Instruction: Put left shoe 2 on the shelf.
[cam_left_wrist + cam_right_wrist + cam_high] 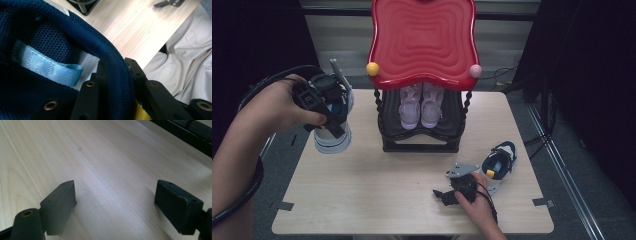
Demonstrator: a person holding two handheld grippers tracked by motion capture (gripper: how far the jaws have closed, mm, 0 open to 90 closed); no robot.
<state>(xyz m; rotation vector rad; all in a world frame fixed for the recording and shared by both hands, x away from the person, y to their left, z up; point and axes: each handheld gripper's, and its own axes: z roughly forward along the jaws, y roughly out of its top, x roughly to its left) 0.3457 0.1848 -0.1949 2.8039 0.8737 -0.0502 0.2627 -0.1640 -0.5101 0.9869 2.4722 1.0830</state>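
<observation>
Your left gripper (328,116) was clamped on the navy sneaker (333,131)'s padded collar (110,62) — soft, light, prone to swing — lifted over the table (377,200)'s left edge; right gripper (443,196) rested open, empty.

surface: pale wooden table (377,200) | on it: black shoe rack (421,142), sneaker (499,162), right hand-held gripper (443,196)

Shoe (75,37), left of frame: dark blue woven mesh collar, matt; light blue ribbed fabric loop (47,65), slight sheen. Desk (105,157): pale wood-grain laminate, smooth, soft sheen. Rack top (422,40), upper centre: red plastic, glossy, rippled. Jaws: black matt plastic.
</observation>
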